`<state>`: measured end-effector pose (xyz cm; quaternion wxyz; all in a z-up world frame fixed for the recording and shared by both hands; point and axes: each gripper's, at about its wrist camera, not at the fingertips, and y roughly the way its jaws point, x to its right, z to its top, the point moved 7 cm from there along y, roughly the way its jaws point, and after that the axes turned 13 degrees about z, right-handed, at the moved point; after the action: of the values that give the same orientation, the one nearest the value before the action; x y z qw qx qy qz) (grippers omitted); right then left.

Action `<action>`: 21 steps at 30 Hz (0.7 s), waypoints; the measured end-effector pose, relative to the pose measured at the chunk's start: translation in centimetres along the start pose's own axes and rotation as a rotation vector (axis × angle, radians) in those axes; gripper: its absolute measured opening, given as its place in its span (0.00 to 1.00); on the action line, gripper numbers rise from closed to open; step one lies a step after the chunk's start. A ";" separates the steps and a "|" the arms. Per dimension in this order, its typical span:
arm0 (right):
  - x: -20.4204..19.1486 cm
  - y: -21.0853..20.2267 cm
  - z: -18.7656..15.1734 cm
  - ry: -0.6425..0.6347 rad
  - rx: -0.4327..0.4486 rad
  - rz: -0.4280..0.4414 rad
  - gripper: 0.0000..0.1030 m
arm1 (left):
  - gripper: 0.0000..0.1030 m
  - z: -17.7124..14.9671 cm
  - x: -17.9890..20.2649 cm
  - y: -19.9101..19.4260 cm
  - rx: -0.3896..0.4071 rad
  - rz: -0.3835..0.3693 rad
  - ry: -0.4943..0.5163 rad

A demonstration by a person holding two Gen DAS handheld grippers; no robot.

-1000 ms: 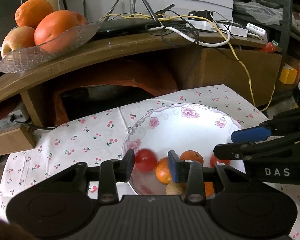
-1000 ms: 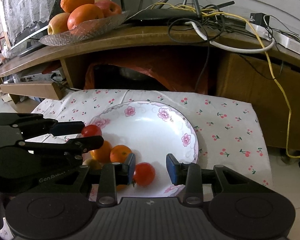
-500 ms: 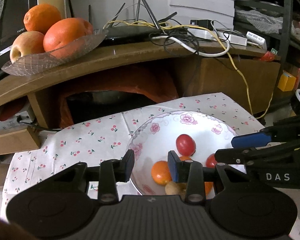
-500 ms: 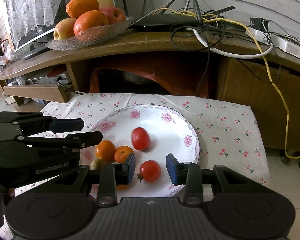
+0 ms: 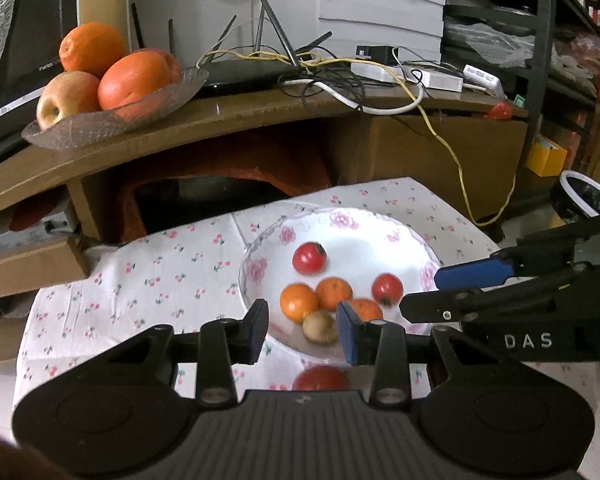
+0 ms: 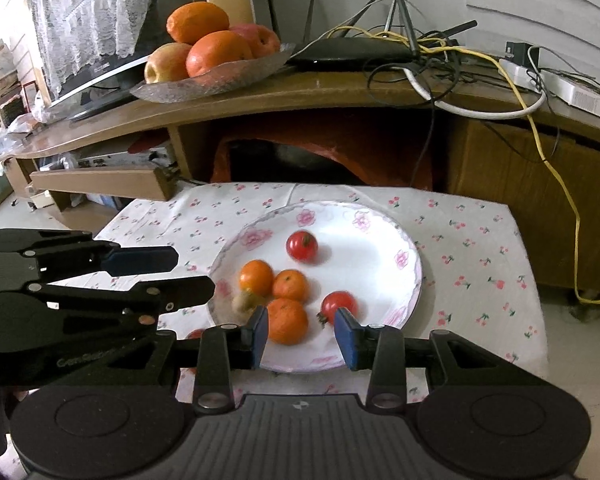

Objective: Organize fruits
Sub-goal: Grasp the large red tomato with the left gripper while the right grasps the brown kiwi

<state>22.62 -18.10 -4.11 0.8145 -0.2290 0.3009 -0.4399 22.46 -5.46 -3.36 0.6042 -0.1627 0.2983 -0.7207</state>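
- The left tongs (image 5: 302, 326) stood spread with nothing between the pads, hanging over the plate's (image 5: 428, 254) near rim.
- The right tongs (image 6: 300, 334) were opening and also pinched nothing. A mandarin (image 6: 287, 321) and a tomato (image 6: 339, 305) showed in the gap but lay on the plate below.
- The plate carried three mandarins, two tomatoes and a small brown fruit (image 5: 319, 327), bunched toward its near side. The far tomato (image 6: 302, 246) sat alone.
- A stray tomato (image 5: 320, 378) lay on the cloth (image 5: 160, 280), just outside the near rim and mostly hidden under the left tongs.
- Risk: the stray one looked like the piece left to sort, yet it sat where neither view showed it well. A blind reach could have nudged it across the cloth and off the bench.
- Risk: the fruit was round and the plate smooth. A pad that brushed the cluster could have set a tomato rolling over the shallow rim.
- Risk: tomatoes are soft, so a hard pinch might have split the skin, while a light one might have let it slip.
- Risk: the two tongs hung close side by side and could have knocked together over the plate.
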 end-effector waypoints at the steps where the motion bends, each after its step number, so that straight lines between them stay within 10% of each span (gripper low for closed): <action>1: -0.2 -0.1 -0.2 0.000 -0.002 0.003 0.36 | 0.41 -0.3 -0.2 -0.3 -0.002 0.000 -0.002; 21: -5.7 3.5 -4.7 -0.089 -0.161 0.102 0.40 | 0.41 -4.9 -4.2 -2.0 -0.077 0.005 -0.017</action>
<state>18.88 -11.95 -8.06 0.8275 -0.2974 0.3101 -0.3615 18.95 -0.04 -5.31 0.6020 -0.1908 0.3211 -0.7058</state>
